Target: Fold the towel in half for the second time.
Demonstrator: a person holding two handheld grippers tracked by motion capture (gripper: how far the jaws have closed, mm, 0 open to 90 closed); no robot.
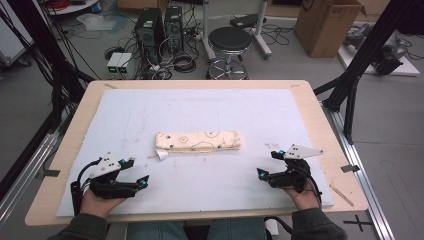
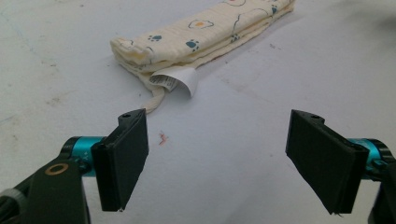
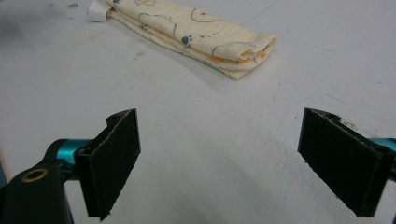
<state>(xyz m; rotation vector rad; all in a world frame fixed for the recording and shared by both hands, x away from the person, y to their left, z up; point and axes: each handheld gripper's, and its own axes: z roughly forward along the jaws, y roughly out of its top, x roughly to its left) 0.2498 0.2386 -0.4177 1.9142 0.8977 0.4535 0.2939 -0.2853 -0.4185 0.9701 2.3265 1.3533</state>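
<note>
Cream printed cloth, folded into long strip, lies at frame centre on white mat. My left gripper and right gripper flank it lower left, lower right: jaws wide apart, empty, aimed at the strip ends for two-point pickup.

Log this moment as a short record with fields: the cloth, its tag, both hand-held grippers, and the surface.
cloth: folded cream cloth with printed paw marks, lying flat mid-table
tag: white label sticking out at the cloth's left end
left hand-held gripper: jaws open, near the front edge, apart from the cloth
right hand-held gripper: jaws open, apart from the cloth
surface: white mat on a wooden table
</note>
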